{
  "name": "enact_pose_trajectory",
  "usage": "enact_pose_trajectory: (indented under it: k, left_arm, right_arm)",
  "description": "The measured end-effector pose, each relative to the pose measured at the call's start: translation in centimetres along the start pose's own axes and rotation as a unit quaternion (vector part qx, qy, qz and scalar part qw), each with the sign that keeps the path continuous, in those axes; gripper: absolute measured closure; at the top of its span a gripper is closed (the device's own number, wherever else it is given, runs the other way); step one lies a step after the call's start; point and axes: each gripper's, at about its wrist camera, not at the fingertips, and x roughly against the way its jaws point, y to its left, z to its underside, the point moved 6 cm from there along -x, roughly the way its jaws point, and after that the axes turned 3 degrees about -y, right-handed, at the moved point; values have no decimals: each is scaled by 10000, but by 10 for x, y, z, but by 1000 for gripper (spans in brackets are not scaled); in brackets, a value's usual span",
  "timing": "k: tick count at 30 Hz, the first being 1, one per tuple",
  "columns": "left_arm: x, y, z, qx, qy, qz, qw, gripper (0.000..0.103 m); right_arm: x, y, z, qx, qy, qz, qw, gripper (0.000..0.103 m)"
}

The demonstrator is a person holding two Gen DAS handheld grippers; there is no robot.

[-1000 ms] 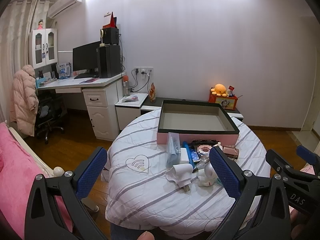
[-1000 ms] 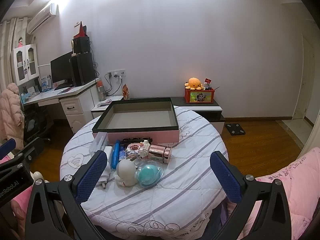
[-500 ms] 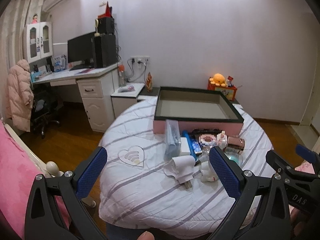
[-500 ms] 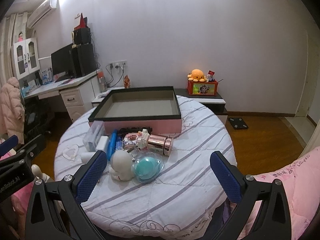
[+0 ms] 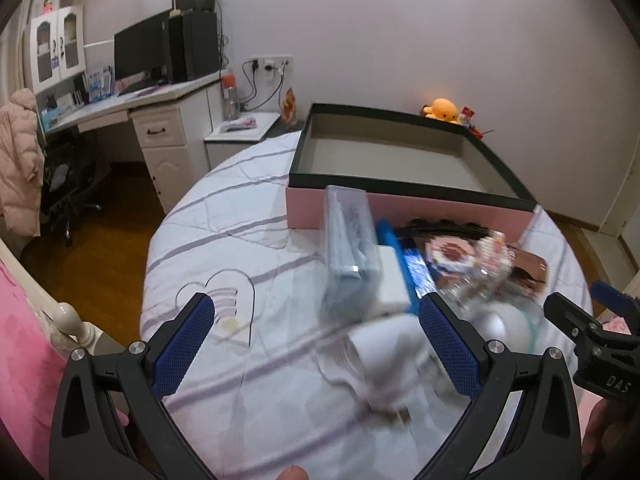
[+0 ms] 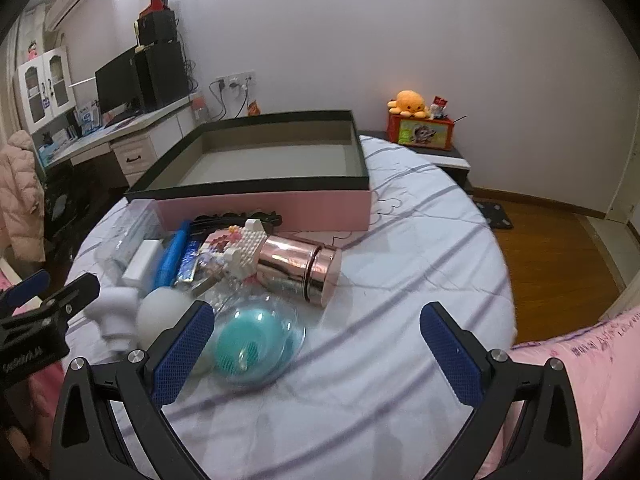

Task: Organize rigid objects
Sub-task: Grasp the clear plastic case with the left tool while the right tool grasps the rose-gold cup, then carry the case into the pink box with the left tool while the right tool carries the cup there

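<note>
A pink box with a black rim (image 5: 404, 208) (image 6: 280, 206) stands empty at the back of the round table. In front of it lies a pile: a clear plastic case (image 5: 350, 240), a white charger (image 5: 384, 354), a blue tube (image 6: 172, 258), a brick-built toy (image 6: 240, 248), a rose-gold cylinder (image 6: 300, 266), a white ball-shaped toy (image 6: 164, 314) and a teal round item in a clear shell (image 6: 246, 346). My left gripper (image 5: 316, 344) is open above the charger. My right gripper (image 6: 316, 348) is open just right of the teal item. Both are empty.
The table wears a white striped cloth (image 6: 420, 280) and drops off to wood floor (image 6: 560, 256) on the right. A desk with a monitor (image 5: 140, 48) stands at the left. A pink bed (image 6: 580, 360) is near me. An orange plush (image 6: 412, 102) sits on a low cabinet.
Both grippers have moved forward and down toward the pile on the table. Both stay open and empty.
</note>
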Motion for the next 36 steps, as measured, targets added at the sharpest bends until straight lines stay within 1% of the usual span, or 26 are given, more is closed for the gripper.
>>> enact_pose_trajectory:
  k: [7, 10, 11, 14, 15, 16, 17, 18, 19, 20, 23, 24, 25, 26, 27, 28, 31, 36]
  left_arm:
    - [-35, 3, -12, 8, 224, -44, 9997, 0]
    - [-46, 5, -16, 76, 300, -3, 9995, 0]
    - [-49, 7, -18, 126, 320, 32, 9994, 0]
    - [-55, 9, -22, 222, 388, 102, 9989, 0]
    - [-58, 9, -23, 235, 412, 141, 9988, 0]
    - [-60, 9, -24, 252, 433, 199, 9985, 1]
    - [-63, 10, -25, 284, 454, 262, 9982, 1]
    - [-65, 10, -24, 322, 474, 334, 9978, 3]
    - [-67, 10, -25, 351, 487, 403, 9974, 4]
    - [-68, 10, -24, 386, 497, 485, 9968, 7]
    - [-68, 9, -26, 418, 494, 689, 9955, 22]
    - [-66, 7, -26, 410, 483, 718, 9954, 32]
    - [-66, 7, -27, 400, 482, 750, 9952, 43]
    - [-66, 6, -28, 394, 482, 783, 9950, 49]
    - [-65, 6, -29, 388, 489, 832, 9946, 63]
    - [-64, 5, -29, 385, 500, 868, 9942, 70]
    - [-61, 3, -28, 272, 467, 870, 9947, 70]
    - [-52, 7, -29, 280, 355, 873, 9952, 70]
  right_arm:
    - [-39, -2, -14, 113, 287, -174, 9994, 0]
    - [-56, -2, -14, 213, 516, -219, 9982, 0]
    - [-60, -2, -13, 183, 574, -319, 9977, 0]
    - [-62, -6, -17, 157, 576, -361, 9976, 0]
    - [-64, -8, -17, 165, 631, -362, 9972, 6]
    - [-66, -7, -15, 157, 697, -431, 9965, 10]
    - [-69, -6, -13, 132, 799, -574, 9951, 16]
    - [-71, -5, -11, 107, 809, -648, 9946, 22]
    - [-73, -5, -11, 96, 807, -679, 9944, 23]
    - [-75, -4, -11, 128, 778, -671, 9946, 25]
    - [-83, -1, -11, 169, 804, -724, 9940, 30]
    - [-84, 0, -11, 156, 812, -769, 9936, 33]
    - [-83, 0, -11, 160, 786, -774, 9938, 33]
    - [-82, 0, -10, 181, 744, -763, 9941, 34]
    - [-81, 1, -10, 181, 712, -780, 9942, 34]
    - [-80, 0, -10, 155, 691, -808, 9942, 34]
    - [-75, -3, -8, 71, 615, -827, 9947, 34]
    - [-64, -7, -7, -59, 505, -843, 9951, 34]
